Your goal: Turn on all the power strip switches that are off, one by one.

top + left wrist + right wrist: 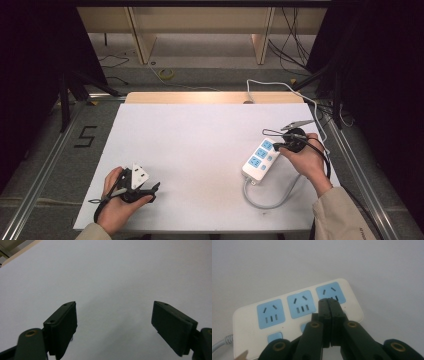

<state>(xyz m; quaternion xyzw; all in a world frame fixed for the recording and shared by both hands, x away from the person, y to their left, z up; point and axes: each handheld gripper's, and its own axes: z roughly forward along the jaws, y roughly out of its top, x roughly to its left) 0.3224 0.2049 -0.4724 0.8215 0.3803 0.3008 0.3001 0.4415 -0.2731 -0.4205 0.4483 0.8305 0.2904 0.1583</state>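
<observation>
Closed black jaws of my right gripper (329, 301) rise closest to the lens, pressed pad to pad with nothing between them, tips hovering at the far socket of the power strip (297, 312). Whether the tips touch the plastic, I cannot tell. That strip (261, 159) lies flat on the right side of the white table (200, 150), just ahead of my right hand (305, 157), with its grey cable (265, 200) looping from its near end toward the table's front edge.

I judge it a light, rigid plastic box with smooth, rather slippery faces, likely to slide on the sheet if I push it sideways. Its three blue sockets sit in a row, a small blue switch below each; a press with closed tips should come straight down so the body stays put. To lift or steady it, I would open up and pinch across its narrow width near the middle, clear of the switches, or near the cable end where the stiff cord tugs.

Well apart, near the table's left front corner, my left gripper (150, 190) rests in my left hand (117, 200), jaws spread wide over bare table, holding nothing.
</observation>
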